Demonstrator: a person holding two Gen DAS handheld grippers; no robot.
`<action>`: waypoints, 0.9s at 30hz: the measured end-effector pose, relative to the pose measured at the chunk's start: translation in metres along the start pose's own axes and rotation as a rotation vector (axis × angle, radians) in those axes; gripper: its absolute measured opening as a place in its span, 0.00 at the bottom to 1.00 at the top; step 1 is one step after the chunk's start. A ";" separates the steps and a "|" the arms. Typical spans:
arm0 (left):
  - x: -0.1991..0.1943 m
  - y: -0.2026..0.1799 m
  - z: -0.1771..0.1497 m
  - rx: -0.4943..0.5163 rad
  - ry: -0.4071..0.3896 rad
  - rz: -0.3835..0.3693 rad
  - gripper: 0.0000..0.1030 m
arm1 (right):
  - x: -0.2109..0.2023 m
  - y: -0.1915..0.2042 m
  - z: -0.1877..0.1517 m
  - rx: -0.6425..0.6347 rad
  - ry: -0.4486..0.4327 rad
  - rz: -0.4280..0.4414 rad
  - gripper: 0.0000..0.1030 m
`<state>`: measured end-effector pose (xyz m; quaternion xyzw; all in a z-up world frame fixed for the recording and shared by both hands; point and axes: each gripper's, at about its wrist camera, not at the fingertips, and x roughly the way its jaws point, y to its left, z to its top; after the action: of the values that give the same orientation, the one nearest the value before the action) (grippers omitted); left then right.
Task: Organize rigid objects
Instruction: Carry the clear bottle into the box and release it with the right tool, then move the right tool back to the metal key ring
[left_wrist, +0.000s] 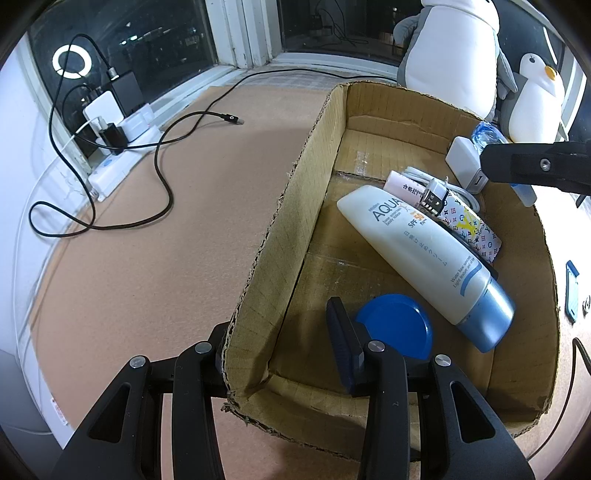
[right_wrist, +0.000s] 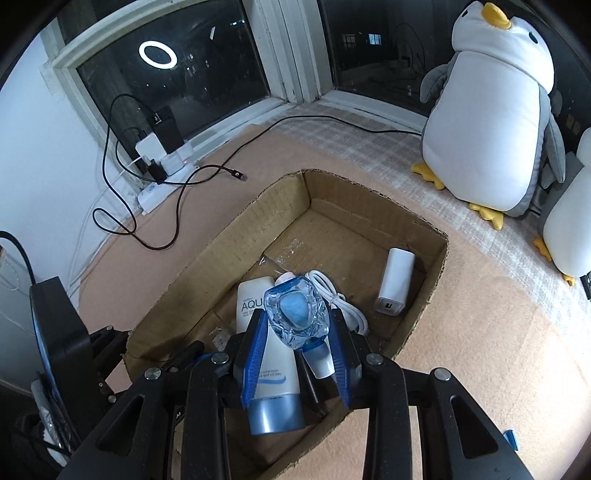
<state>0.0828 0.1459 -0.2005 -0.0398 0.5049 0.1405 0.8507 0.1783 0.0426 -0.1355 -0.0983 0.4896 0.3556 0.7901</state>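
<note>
Two grips: my left fingers (left_wrist: 284, 354) pinch the cardboard box (left_wrist: 295, 206) wall; my right fingers (right_wrist: 295, 332) clamp a clear bottle (right_wrist: 297, 314) over it, hiding the sunscreen tube (left_wrist: 424, 258) and white charger (right_wrist: 395, 280).

Lighting: cool indoor light from overhead; ring light (right_wrist: 157, 54) glares as a reflection in the dark night window (right_wrist: 177, 74). Shadows: soft, inside the cardboard box (left_wrist: 295, 206). Focus: sharp. Distortion: strong fisheye bending, black corner vignette.
</note>
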 end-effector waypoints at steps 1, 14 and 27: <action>0.000 0.000 0.000 -0.007 0.002 0.005 0.38 | 0.000 0.001 0.000 -0.003 -0.002 -0.002 0.29; 0.000 0.000 0.000 -0.007 0.001 0.005 0.38 | -0.003 0.000 0.001 -0.007 -0.019 -0.030 0.59; 0.000 0.001 0.000 -0.007 0.000 0.005 0.38 | -0.025 -0.021 -0.010 0.050 -0.051 -0.018 0.60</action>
<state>0.0824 0.1463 -0.2008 -0.0417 0.5046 0.1444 0.8502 0.1781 0.0105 -0.1240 -0.0740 0.4768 0.3385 0.8078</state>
